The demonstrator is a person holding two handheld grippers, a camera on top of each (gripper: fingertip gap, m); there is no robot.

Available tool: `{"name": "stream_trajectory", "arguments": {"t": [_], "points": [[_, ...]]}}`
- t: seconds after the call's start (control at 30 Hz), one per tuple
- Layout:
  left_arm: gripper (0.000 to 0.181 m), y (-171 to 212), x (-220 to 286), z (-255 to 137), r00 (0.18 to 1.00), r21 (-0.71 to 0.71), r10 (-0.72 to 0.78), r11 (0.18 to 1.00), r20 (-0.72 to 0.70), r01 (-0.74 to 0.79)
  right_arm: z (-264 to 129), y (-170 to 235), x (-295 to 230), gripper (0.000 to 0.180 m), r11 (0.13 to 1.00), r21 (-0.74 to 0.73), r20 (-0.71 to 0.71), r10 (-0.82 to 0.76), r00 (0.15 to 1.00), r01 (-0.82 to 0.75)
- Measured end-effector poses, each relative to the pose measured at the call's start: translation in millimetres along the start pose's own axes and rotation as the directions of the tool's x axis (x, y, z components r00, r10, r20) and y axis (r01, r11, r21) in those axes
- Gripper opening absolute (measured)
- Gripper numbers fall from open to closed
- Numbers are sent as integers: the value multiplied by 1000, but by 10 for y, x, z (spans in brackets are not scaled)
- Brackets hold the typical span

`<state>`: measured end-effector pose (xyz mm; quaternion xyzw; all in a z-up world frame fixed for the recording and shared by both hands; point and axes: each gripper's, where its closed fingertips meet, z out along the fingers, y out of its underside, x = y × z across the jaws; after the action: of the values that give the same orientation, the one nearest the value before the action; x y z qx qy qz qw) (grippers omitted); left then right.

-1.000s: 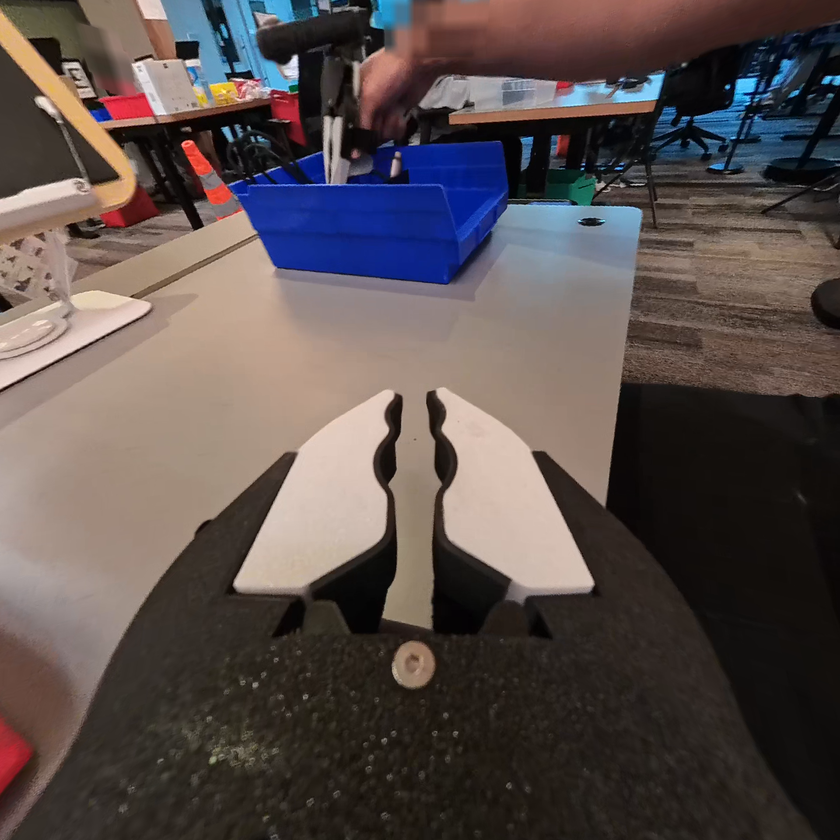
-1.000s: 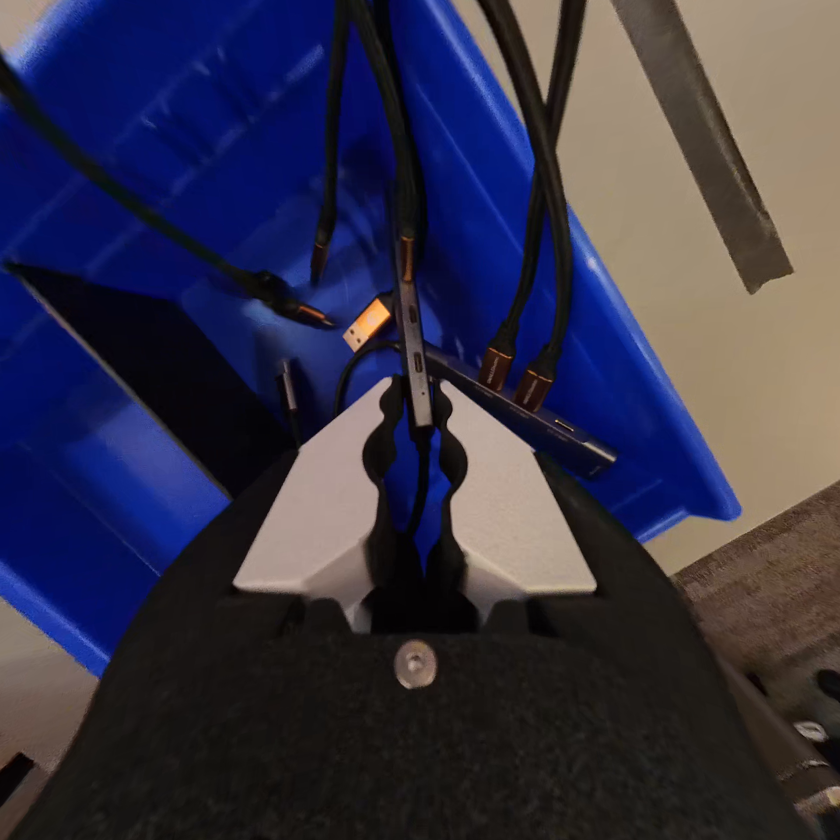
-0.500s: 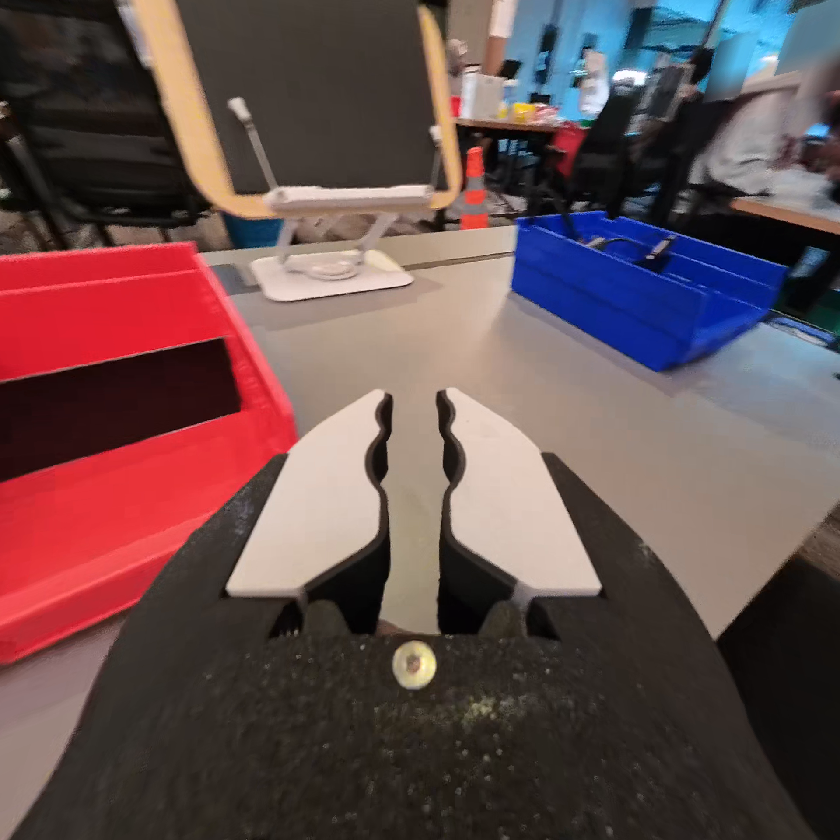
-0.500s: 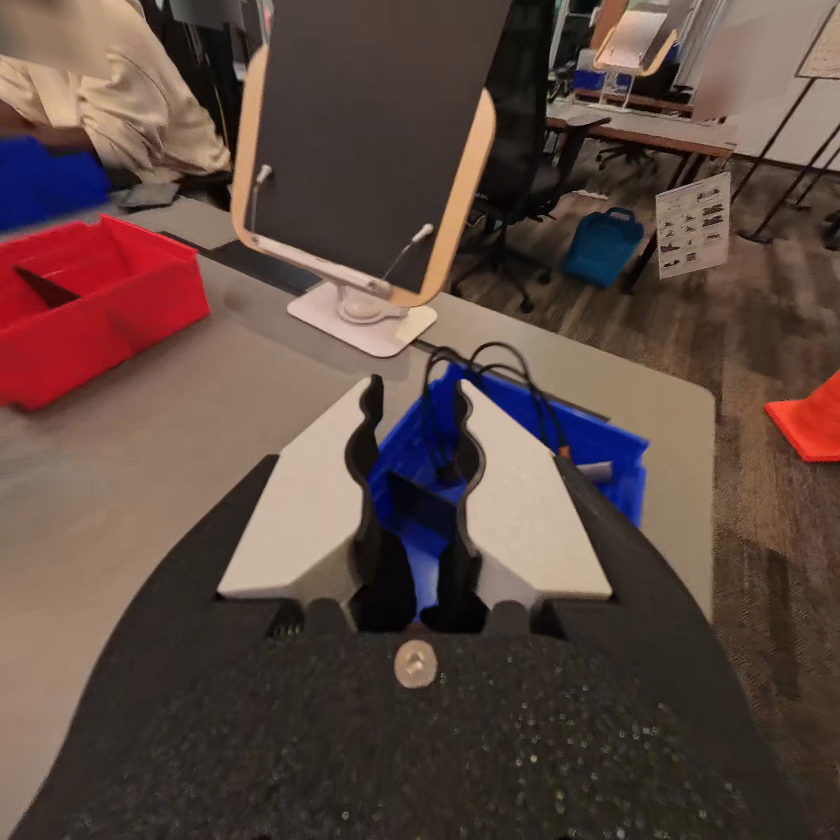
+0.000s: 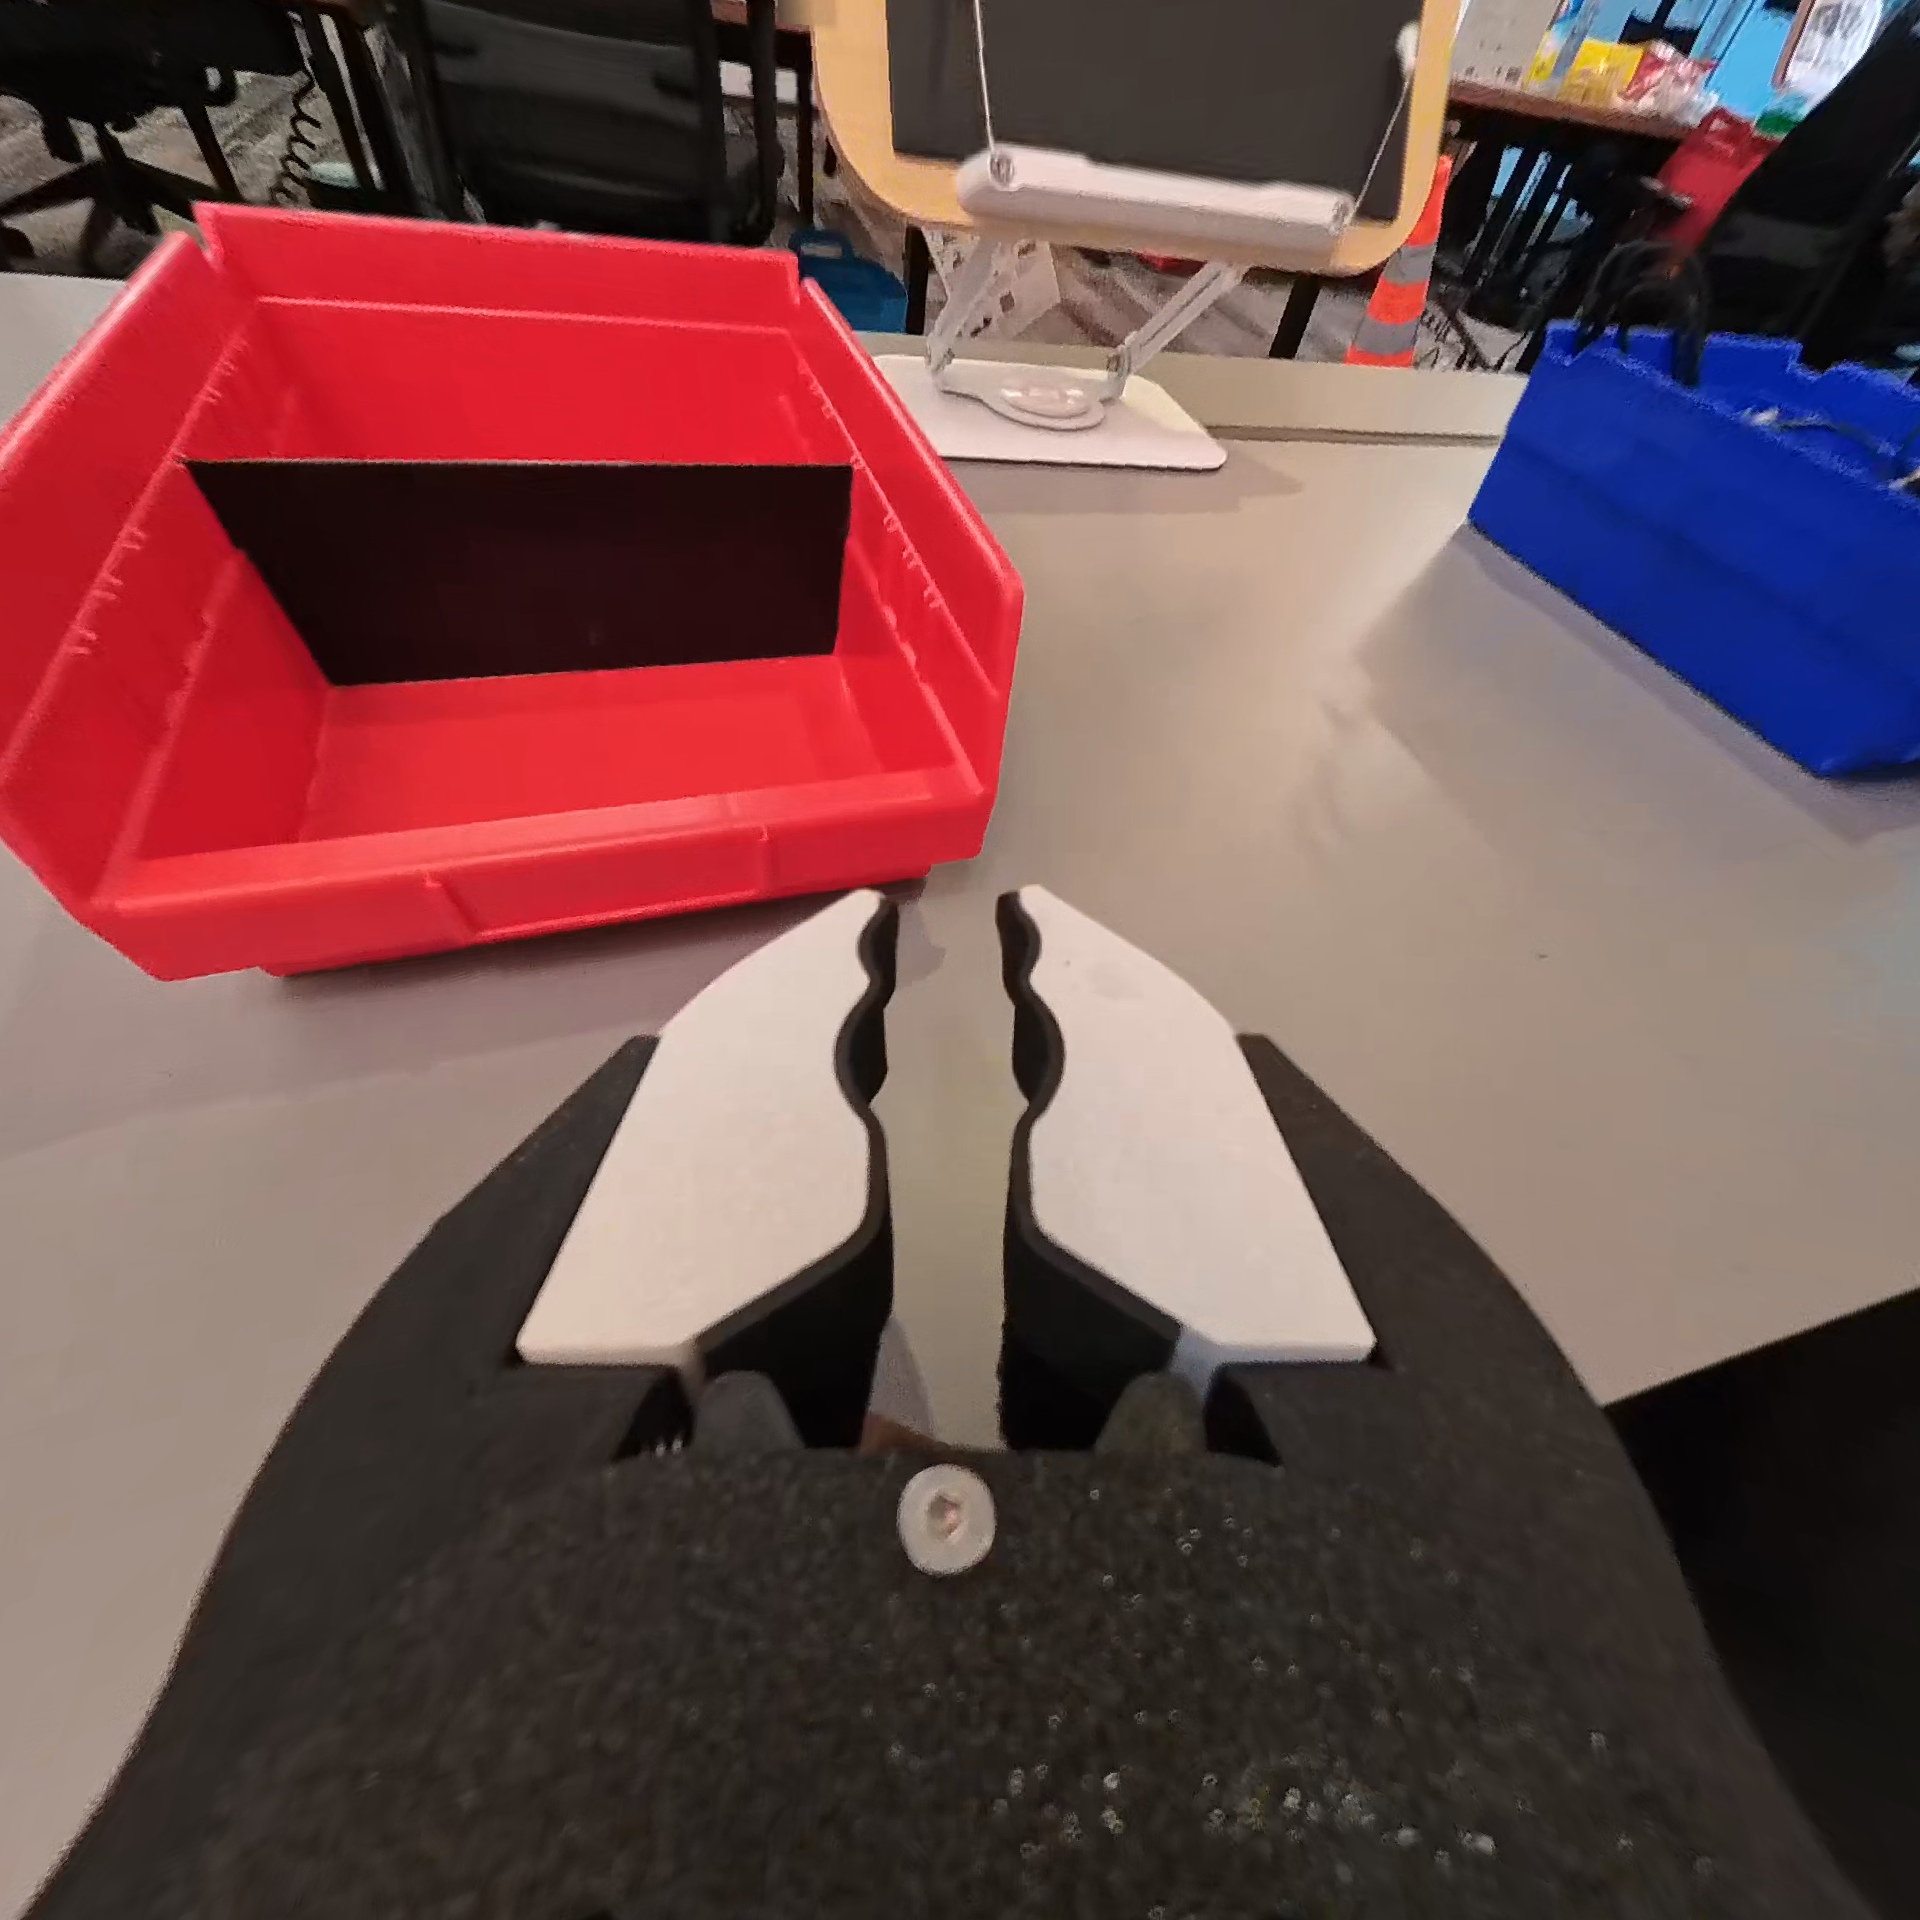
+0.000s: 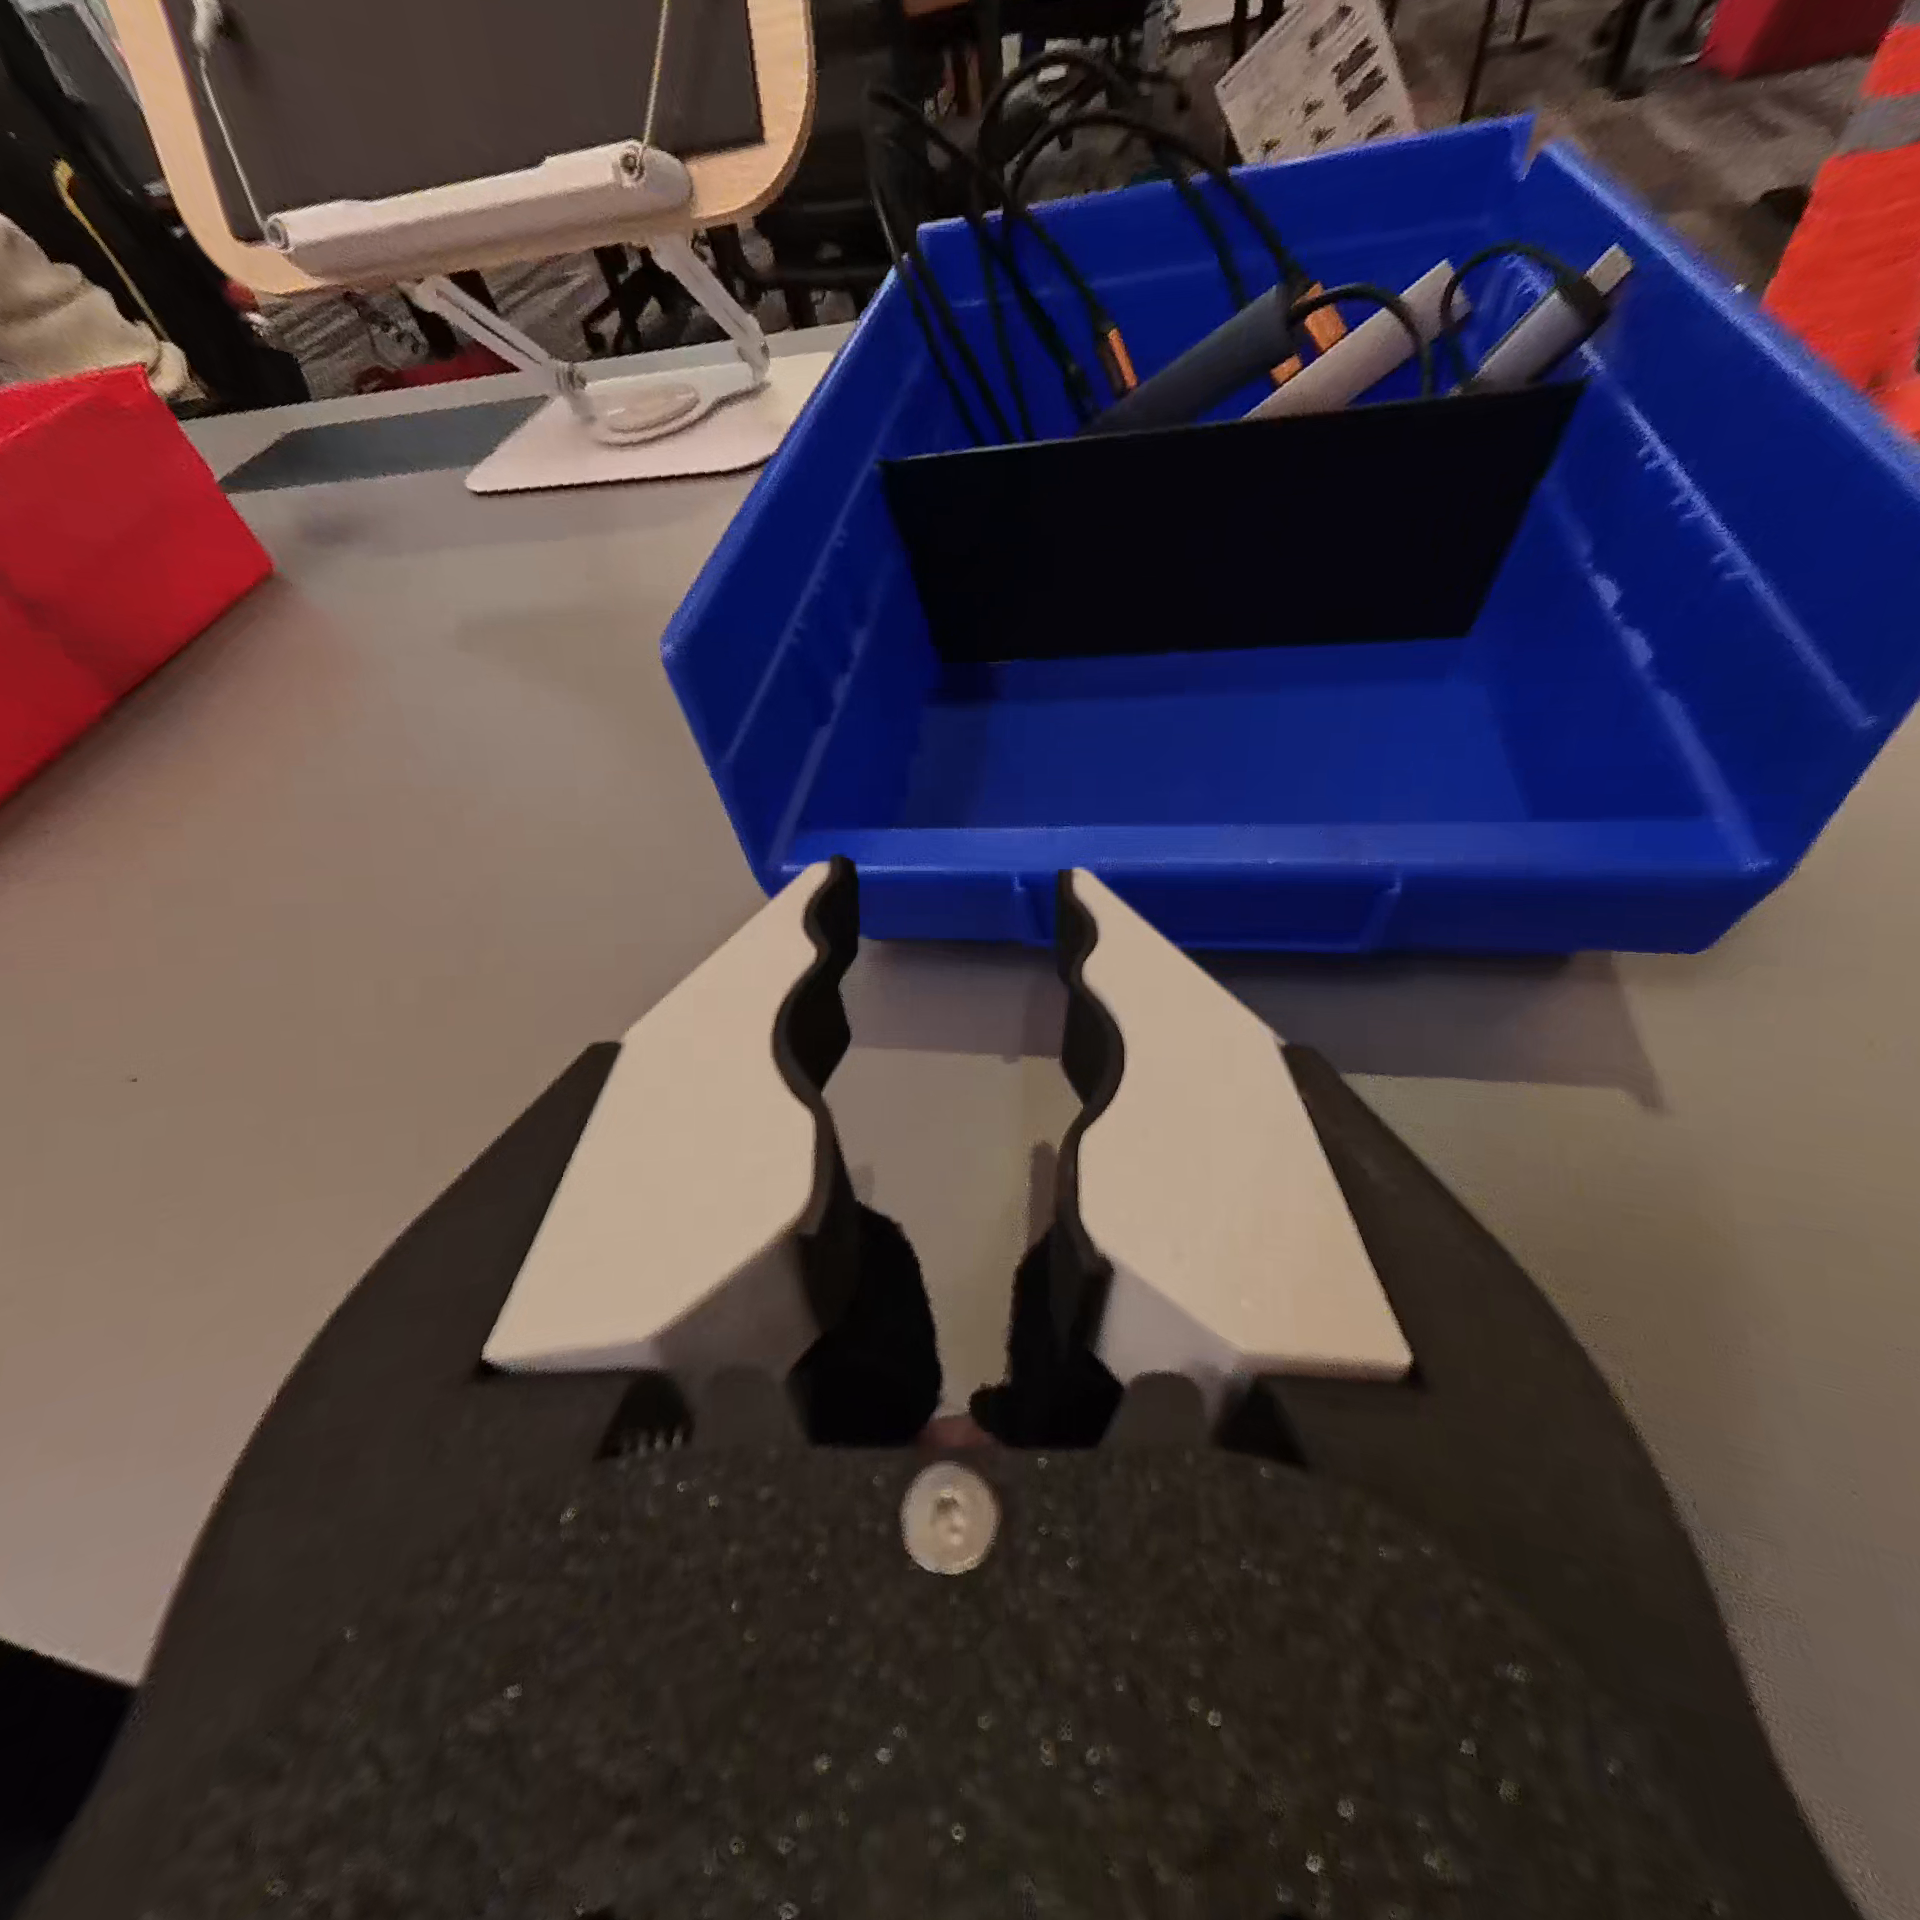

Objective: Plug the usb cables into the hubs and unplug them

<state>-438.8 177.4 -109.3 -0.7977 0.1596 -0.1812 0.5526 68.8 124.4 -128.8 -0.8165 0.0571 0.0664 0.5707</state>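
I have both grippers empty above the bench (image 6: 416,831): the left gripper (image 5: 940,914) gapes narrowly, the right gripper (image 6: 951,883) wider. I judge I'm between steps; next I must reach into the blue bin (image 6: 1818,582) for a hub.

Only the right view shows the hubs (image 6: 1216,358) and cables (image 6: 1049,260) behind the divider (image 6: 1195,540), upper right. The left view shows the red bin (image 5: 312,894) holding nothing.

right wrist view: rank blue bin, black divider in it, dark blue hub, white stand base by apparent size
1. blue bin
2. black divider
3-4. white stand base and dark blue hub: look alike in area, and the divider hides the hub's lower end, so unranked.
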Motion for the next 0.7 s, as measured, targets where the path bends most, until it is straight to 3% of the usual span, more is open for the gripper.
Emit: {"name": "stream_trajectory", "arguments": {"t": [0.3, 0.53, 0.6, 0.7], "points": [[18, 6, 4, 31, 997, 5, 72, 997, -15, -72, -10, -2, 167, 34, 1000, -4, -18, 9, 1000, -9], [18, 26, 122, 52, 993, 2, 113, 994, -44, -113, -2, -11, 156, 34, 994, -11, -55, -105, 993, 104], [18, 24, 122, 52, 992, 4, 120, 993, -43, -120, 2, -68, 23, 38, 990, 22, -10, -139, 990, 140], [18, 15, 143, 55, 992, 11, 111, 994, -56, -111, 38, -58, -463, 52, 974, 70, 187, -224, 957, 214]]}}
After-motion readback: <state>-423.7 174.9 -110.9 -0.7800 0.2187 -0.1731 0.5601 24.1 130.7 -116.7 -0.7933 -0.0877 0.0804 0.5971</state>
